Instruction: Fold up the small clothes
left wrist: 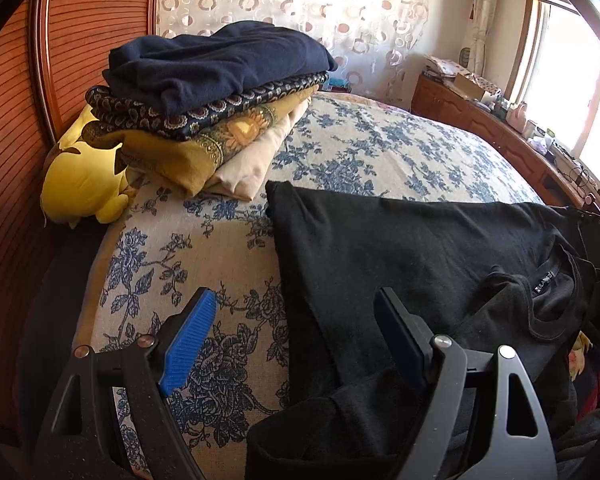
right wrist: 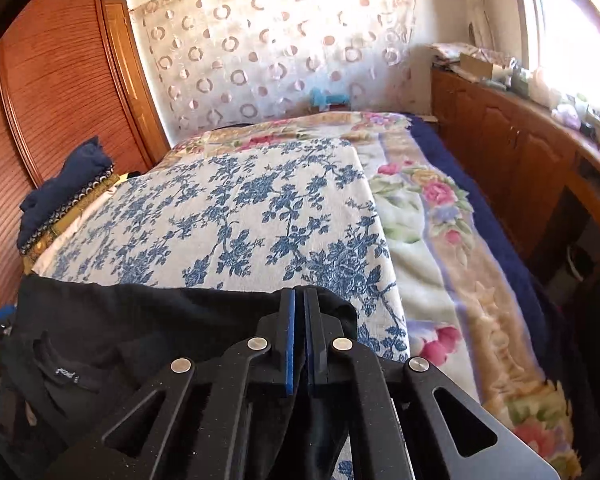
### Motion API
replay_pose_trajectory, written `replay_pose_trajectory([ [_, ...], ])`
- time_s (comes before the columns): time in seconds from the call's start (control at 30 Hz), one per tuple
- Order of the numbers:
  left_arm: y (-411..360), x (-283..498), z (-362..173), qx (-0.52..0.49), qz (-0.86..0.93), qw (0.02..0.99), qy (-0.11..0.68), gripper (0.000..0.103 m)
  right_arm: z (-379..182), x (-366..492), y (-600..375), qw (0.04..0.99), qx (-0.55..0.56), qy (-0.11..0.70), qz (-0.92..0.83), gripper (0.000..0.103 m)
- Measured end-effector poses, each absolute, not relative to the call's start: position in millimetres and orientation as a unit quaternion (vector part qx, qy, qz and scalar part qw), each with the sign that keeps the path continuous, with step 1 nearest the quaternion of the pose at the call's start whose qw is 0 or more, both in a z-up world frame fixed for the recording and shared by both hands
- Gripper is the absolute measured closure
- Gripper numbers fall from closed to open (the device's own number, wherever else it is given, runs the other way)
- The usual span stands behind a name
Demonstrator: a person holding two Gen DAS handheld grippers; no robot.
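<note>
A black T-shirt [left wrist: 400, 248] lies on the blue-flowered bedspread [left wrist: 360, 148], its collar and label toward the near right. My left gripper [left wrist: 296, 300] is open, its jaws wide apart over the shirt's left edge and a sleeve, holding nothing. In the right wrist view the same black T-shirt [right wrist: 148, 312] lies at the near edge of the bedspread [right wrist: 236, 208]. My right gripper [right wrist: 299, 300] is shut on the shirt's right edge, with black cloth pinched between the blue pads.
A stack of folded clothes [left wrist: 220, 88] sits at the far left of the bed, a yellow plush toy [left wrist: 84, 180] beside it. A wooden wardrobe [left wrist: 12, 120] stands left. A cluttered wooden cabinet [right wrist: 520, 152] runs along the right under the window. A pink-flowered blanket [right wrist: 440, 220] covers the bed's right side.
</note>
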State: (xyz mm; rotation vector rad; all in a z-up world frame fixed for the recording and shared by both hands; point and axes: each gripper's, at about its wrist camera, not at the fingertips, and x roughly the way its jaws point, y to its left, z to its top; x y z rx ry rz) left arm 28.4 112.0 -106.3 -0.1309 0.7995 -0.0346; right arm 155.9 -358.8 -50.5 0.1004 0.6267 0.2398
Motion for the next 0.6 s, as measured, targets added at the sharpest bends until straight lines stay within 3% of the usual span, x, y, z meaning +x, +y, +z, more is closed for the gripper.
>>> replay_pose_trajectory([
  [0.2, 115.1, 22.4, -86.9, -0.059, -0.024, 0.927, 0.371, 0.021, -59.0, 162.0, -351.7, 0.938, 0.03, 0.325, 0.114, 0.098],
  [0.23, 117.1, 24.1, -83.1, -0.058, -0.026, 0.928, 0.368, 0.021, -58.2, 162.3, -350.3, 0.939, 0.027, 0.325, 0.113, 0.094],
  [0.37, 124.4, 38.6, -71.4, -0.056, -0.034, 0.927, 0.369, 0.021, -54.2, 164.6, -342.7, 0.943, -0.004, 0.316, 0.1, 0.061],
  [0.6, 131.9, 83.7, -79.2, -0.066, -0.071, 0.903, 0.419, 0.03, -64.1, 177.0, -343.0, 0.935, -0.026, 0.34, 0.098, 0.051],
])
